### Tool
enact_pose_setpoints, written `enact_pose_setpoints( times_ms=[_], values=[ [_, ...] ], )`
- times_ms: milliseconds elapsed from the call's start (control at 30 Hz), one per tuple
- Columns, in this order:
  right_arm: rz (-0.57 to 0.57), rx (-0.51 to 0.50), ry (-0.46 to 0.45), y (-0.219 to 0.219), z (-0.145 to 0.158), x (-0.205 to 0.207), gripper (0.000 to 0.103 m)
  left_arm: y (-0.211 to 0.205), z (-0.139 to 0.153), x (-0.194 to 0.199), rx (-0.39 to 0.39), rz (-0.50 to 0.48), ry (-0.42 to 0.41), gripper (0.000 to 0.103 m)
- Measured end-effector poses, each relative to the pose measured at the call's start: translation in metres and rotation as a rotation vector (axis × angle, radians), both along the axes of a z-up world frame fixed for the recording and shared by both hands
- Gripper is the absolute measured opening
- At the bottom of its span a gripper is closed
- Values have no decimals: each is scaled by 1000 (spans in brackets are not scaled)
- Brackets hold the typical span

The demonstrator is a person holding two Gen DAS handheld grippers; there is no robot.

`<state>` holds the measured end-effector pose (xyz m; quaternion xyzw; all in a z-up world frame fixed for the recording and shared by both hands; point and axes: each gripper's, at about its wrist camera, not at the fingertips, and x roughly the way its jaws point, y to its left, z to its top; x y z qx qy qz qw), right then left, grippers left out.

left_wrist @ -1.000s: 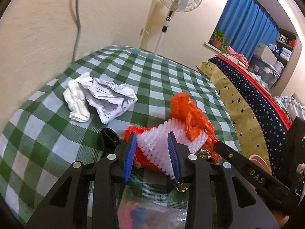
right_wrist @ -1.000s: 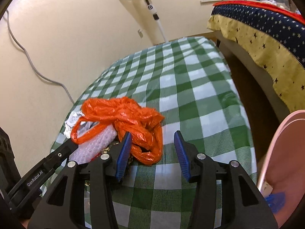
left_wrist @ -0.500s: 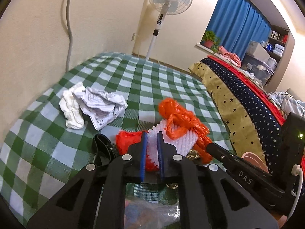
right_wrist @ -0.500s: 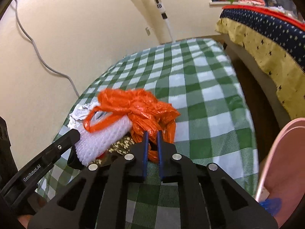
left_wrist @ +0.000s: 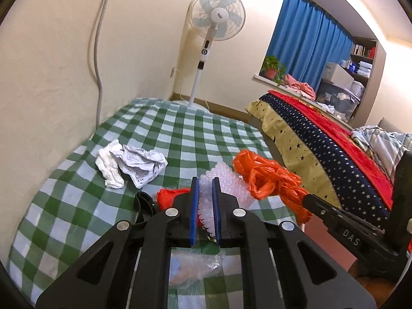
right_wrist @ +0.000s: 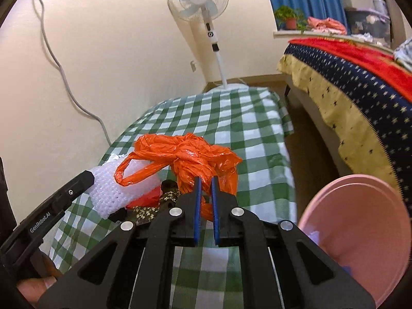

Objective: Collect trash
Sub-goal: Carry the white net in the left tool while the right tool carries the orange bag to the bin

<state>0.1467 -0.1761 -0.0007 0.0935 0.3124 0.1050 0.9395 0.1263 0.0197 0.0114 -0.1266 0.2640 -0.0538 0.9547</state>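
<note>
My left gripper (left_wrist: 205,182) is shut on a white foam net sleeve (left_wrist: 226,182), held above the green checked table (left_wrist: 77,206); the sleeve also shows in the right wrist view (right_wrist: 108,190). My right gripper (right_wrist: 205,181) is shut on an orange plastic bag (right_wrist: 185,152), lifted off the cloth; the bag also shows in the left wrist view (left_wrist: 265,177). Crumpled white paper (left_wrist: 139,162) and a white tissue (left_wrist: 109,167) lie at the table's left. A clear plastic wrapper (left_wrist: 195,267) lies under my left gripper.
A pink bin (right_wrist: 360,229) stands at the table's right edge. A black band (left_wrist: 143,203) and a red scrap (left_wrist: 170,197) lie on the cloth. A fan (left_wrist: 216,23) stands beyond the table, a bed (left_wrist: 334,149) to the right.
Both grippers closed from open, the left on the foam sleeve, the right on the orange bag. Both then rose and lifted their pieces off the cloth.
</note>
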Motion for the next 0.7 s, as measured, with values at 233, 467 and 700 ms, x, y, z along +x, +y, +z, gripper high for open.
enact_pose_setpoints(
  times_ms=[233, 467, 700],
  values=[
    [-39, -39, -43, -16, 25, -37, 8, -7, 15, -26, 6, -15, -30, 10],
    [-102, -48, -73, -42, 41, -71, 8, -20, 28, -45, 23, -46, -55, 10],
    [-151, -59, -92, -61, 52, -91, 2, -34, 35, -55, 53, -74, -61, 10]
  ],
)
